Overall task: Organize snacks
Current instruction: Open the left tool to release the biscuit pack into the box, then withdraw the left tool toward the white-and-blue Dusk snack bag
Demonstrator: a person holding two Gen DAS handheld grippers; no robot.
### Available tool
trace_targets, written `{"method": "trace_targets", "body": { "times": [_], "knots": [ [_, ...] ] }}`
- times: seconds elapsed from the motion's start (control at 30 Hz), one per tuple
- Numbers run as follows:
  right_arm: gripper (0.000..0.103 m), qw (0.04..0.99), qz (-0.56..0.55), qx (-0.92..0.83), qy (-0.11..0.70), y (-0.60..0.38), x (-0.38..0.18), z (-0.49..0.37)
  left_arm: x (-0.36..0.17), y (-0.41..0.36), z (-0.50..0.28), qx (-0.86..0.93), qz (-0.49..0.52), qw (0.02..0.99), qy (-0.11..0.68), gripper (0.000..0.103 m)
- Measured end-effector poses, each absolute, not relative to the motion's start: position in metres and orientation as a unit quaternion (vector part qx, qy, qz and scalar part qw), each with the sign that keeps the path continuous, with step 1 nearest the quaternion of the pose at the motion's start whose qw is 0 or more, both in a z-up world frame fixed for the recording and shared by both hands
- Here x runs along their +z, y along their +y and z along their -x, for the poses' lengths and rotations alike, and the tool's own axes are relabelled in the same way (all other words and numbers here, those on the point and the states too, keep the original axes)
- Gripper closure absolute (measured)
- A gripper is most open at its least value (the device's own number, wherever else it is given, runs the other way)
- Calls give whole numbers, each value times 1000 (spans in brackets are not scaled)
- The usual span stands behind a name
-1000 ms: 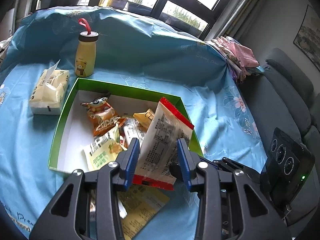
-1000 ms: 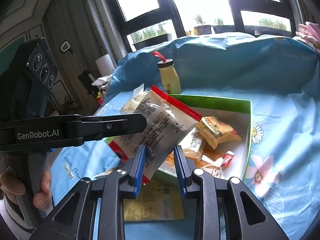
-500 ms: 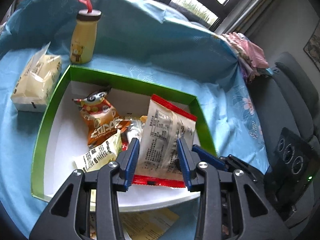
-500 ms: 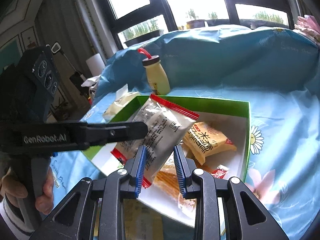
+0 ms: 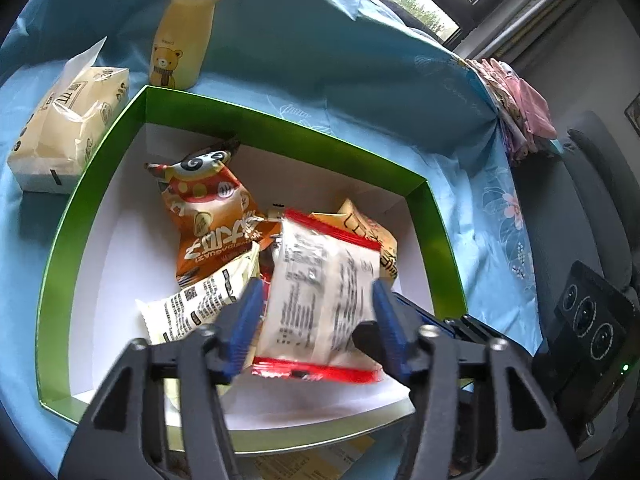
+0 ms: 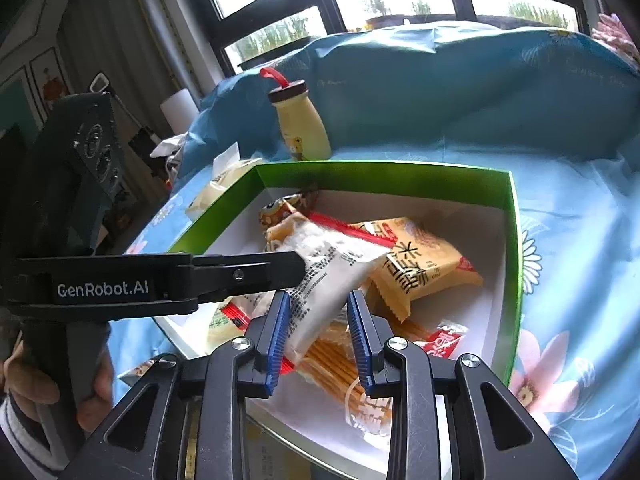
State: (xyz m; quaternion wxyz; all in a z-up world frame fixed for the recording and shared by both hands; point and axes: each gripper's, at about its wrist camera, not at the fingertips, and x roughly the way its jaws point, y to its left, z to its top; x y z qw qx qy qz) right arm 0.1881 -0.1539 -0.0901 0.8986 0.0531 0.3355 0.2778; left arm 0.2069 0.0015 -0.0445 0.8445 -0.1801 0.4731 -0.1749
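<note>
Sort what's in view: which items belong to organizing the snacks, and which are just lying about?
Part of the job:
- green box
- white red-edged snack packet, between both grippers, left gripper just opening
- right gripper
- orange snack bag
- yellow cracker pack

Lying about:
- bear bottle
- tissue pack
- pink cloth

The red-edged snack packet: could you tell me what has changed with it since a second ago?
Both grippers carried the red-edged packet down over the green box. The left gripper has just opened, letting go; the right gripper still pinches it. Bottle and tissue pack stayed put.
</note>
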Motion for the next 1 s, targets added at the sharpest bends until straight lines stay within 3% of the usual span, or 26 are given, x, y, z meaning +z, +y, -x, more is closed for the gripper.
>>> {"method": "trace_targets", "body": {
  "times": [0.13,0.17,0.6,0.63,0.7,1.0],
  "knots": [
    [62,902,-60,271,330,-157,-88,-182,-41,6,-203,-167,178,849,469,21],
    [59,903,-64,271,327,-160,-87,-180,-37,8,-201,-163,175,852,465,19],
    [53,906,-69,262,324,-178,-71,-142,-4,38,-163,-136,179,868,442,15],
    [52,906,-69,264,325,-178,-71,-139,-3,40,-158,-134,177,869,441,11],
    [40,907,-68,263,323,-180,-70,-131,-2,43,-150,-127,174,872,439,0],
    [39,901,-60,279,327,-181,-70,-96,-10,60,-106,-107,190,869,444,1]
  ]
}}
